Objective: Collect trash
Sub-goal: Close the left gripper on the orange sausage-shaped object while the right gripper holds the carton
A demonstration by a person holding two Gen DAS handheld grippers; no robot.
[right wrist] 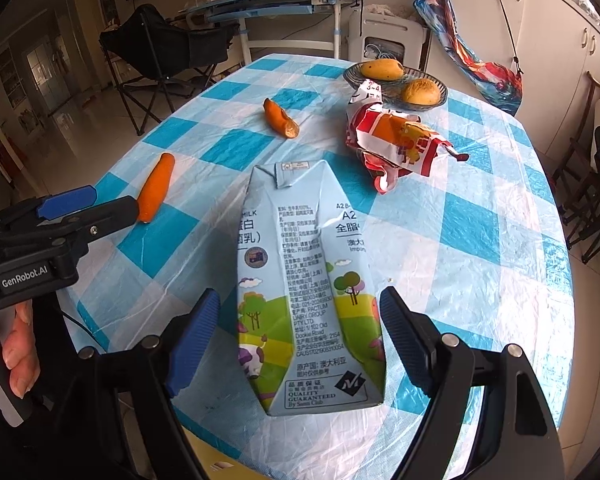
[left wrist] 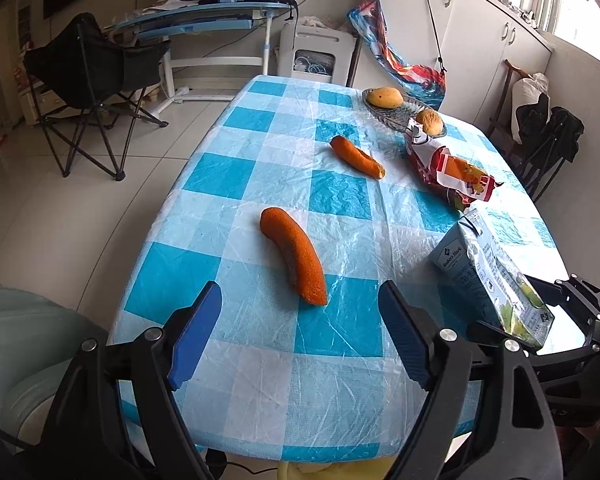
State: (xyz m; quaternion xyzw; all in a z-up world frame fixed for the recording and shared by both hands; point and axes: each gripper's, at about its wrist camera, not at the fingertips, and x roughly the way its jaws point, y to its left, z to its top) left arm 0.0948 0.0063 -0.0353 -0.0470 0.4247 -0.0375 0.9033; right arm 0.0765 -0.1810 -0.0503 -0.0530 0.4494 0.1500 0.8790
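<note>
A flattened pale-blue milk carton (right wrist: 308, 280) lies on the checked tablecloth between the fingers of my right gripper (right wrist: 300, 300). The jaws stand open: cloth shows between the left pad and the carton, and the right pad is close to its edge. My left gripper (left wrist: 300, 290) is open and empty, just short of the near end of an orange carrot-like piece (left wrist: 294, 254). A second orange piece (left wrist: 358, 156) lies farther back. A crumpled red-and-white wrapper (left wrist: 452, 172) sits beyond the carton (left wrist: 488, 264). In the right wrist view my left gripper (right wrist: 96, 206) is at the left, held by a hand (right wrist: 16, 352).
A glass dish (right wrist: 440, 96) with two yellow buns or fruits stands at the table's far right. The blue-and-white table (left wrist: 340, 360) has its edge close below both grippers. A black folding chair (left wrist: 96, 80) and a desk stand beyond the left side, and dark chairs (left wrist: 552, 140) on the right.
</note>
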